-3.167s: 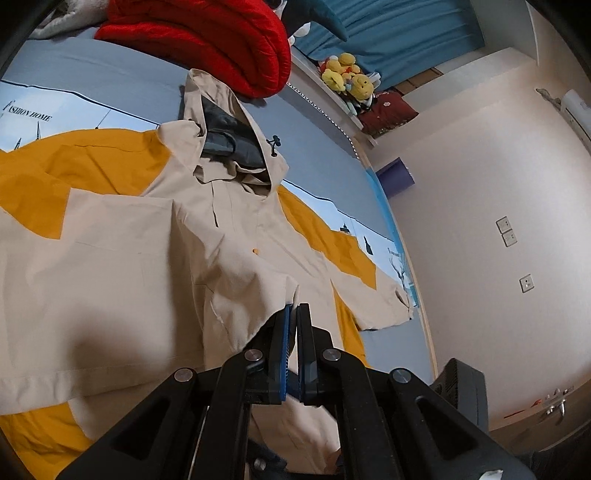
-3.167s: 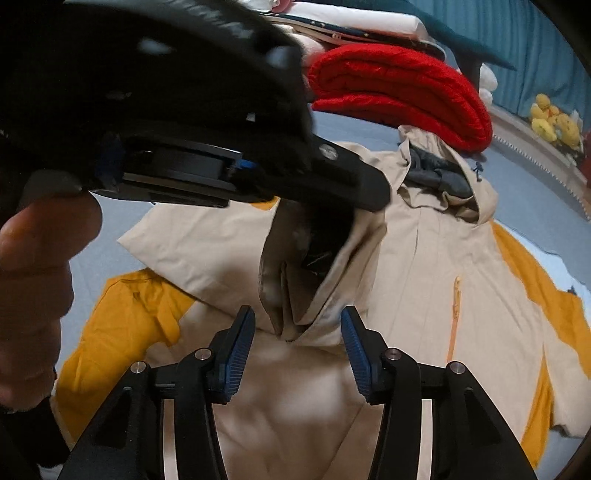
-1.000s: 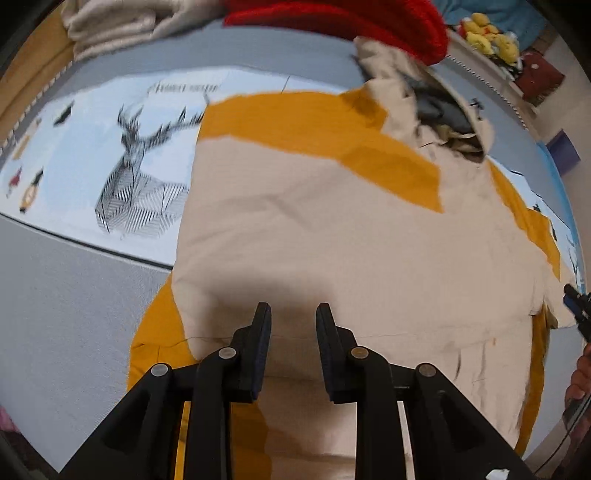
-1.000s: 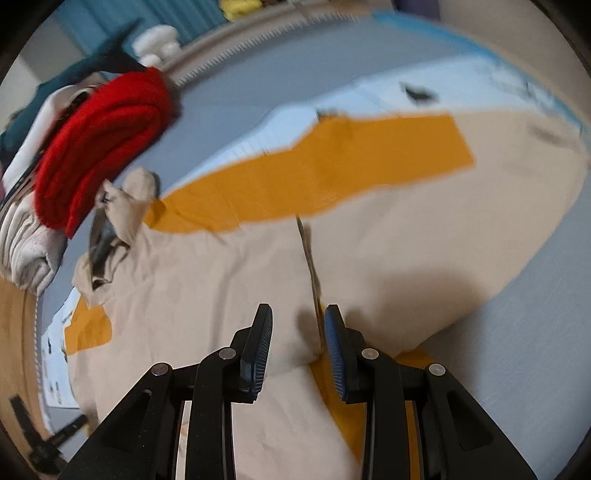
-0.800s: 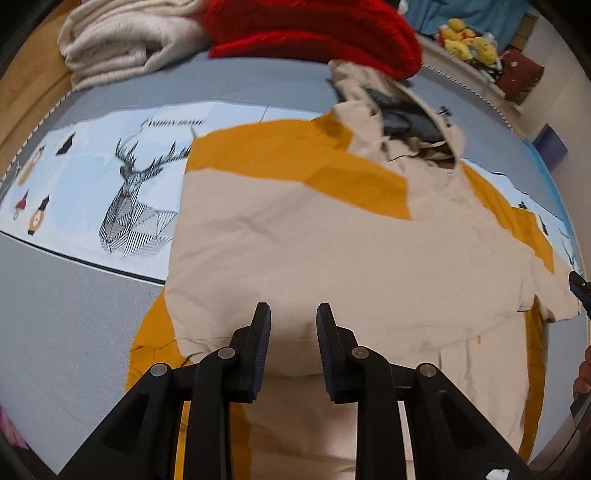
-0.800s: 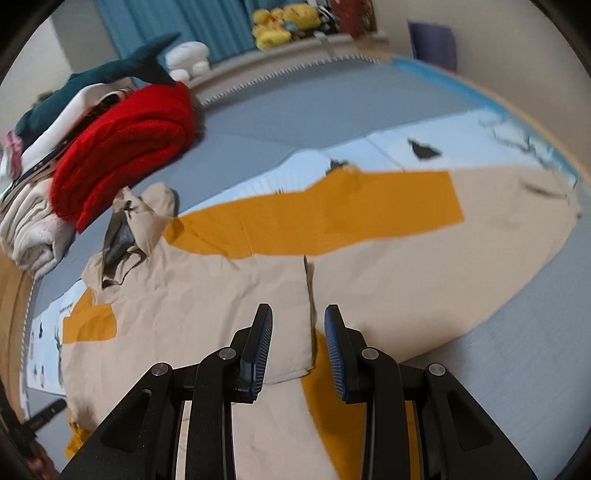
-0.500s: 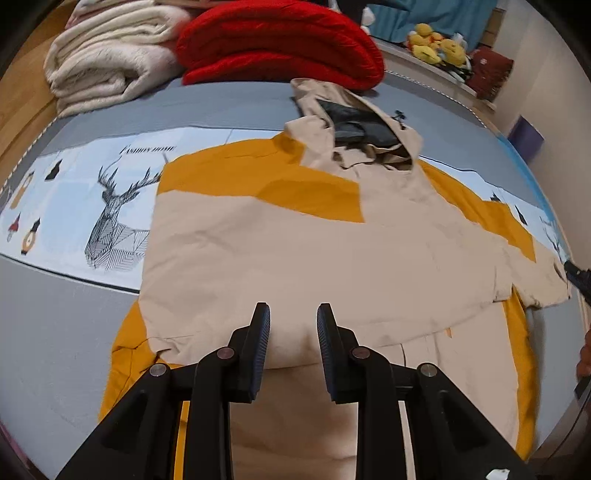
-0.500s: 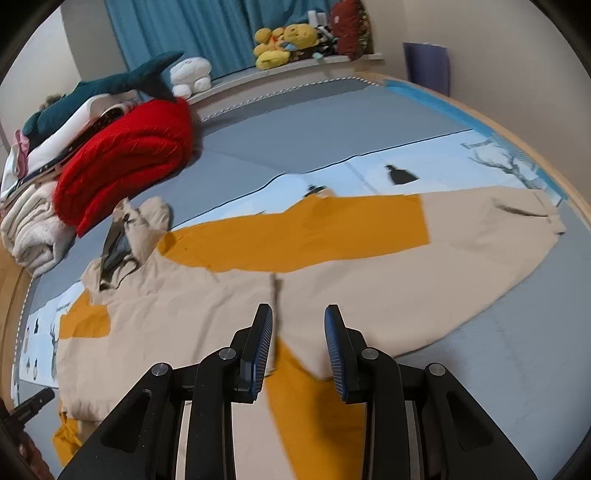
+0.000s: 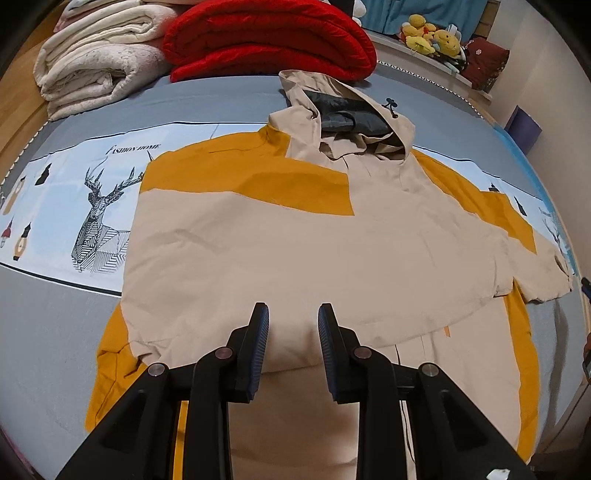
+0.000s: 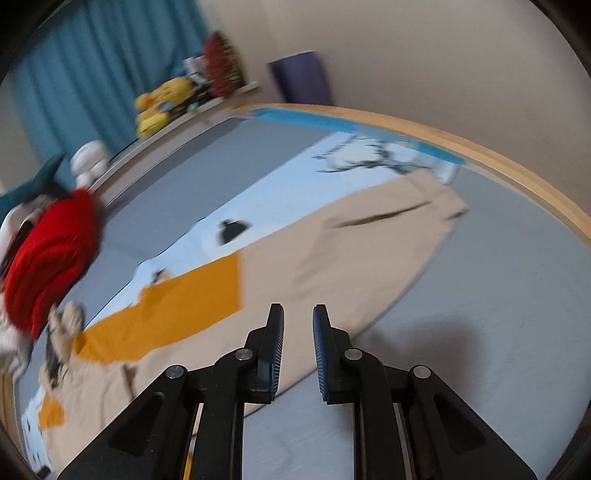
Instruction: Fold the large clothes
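Observation:
A large beige and mustard hooded jacket (image 9: pixel 314 251) lies spread on the bed, hood (image 9: pixel 347 114) at the far side, its left sleeve folded across the chest. My left gripper (image 9: pixel 291 325) is open and empty, just above the folded sleeve's lower edge. The right wrist view is blurred: the jacket's other sleeve (image 10: pixel 362 243) stretches out to the right, its cuff (image 10: pixel 448 201) near the bed's edge. My right gripper (image 10: pixel 298 328) is open and empty above that sleeve's near edge.
A folded red blanket (image 9: pixel 269 37) and cream blankets (image 9: pixel 96 62) are stacked at the bed's far side, close behind the hood. Plush toys (image 9: pixel 432 35) sit on a ledge. The grey printed sheet (image 9: pixel 55 302) surrounds the jacket. The bed's wooden edge (image 10: pixel 517 173) runs right.
The left gripper let go of the sleeve, which now lies folded across the chest, and drew back. The right gripper swung right along the outstretched sleeve toward its cuff.

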`<act>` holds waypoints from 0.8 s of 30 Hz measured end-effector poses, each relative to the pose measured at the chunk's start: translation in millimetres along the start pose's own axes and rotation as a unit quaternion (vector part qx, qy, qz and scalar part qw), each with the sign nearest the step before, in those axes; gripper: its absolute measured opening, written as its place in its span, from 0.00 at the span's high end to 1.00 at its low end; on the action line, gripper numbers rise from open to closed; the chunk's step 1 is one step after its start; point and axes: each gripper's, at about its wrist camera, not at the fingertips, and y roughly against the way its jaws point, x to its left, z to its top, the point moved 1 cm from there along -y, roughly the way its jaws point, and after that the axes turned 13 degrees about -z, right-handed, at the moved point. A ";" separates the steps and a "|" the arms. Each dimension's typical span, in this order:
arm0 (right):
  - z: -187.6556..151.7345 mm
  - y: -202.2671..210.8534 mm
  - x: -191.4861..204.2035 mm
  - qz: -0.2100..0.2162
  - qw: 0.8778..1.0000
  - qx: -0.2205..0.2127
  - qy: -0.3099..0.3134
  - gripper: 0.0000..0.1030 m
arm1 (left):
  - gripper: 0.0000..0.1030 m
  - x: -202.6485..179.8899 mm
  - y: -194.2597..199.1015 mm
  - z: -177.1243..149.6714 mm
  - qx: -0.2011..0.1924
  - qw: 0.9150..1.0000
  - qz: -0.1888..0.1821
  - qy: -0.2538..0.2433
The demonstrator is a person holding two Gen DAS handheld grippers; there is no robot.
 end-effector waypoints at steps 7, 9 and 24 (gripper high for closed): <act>8.1 -47.1 -41.4 -0.015 0.998 0.036 -0.047 0.79 | 0.76 -1.1 -9.6 8.1 0.001 1.000 0.003 -0.009; 9.1 -61.1 -48.1 -0.011 0.997 0.046 -0.064 0.78 | 0.76 0.2 -12.0 9.3 0.003 1.000 0.003 -0.008; -0.1 -131.2 -79.3 -0.004 0.982 0.095 -0.165 0.78 | 0.76 3.9 -22.8 14.0 0.012 1.000 -0.001 -0.005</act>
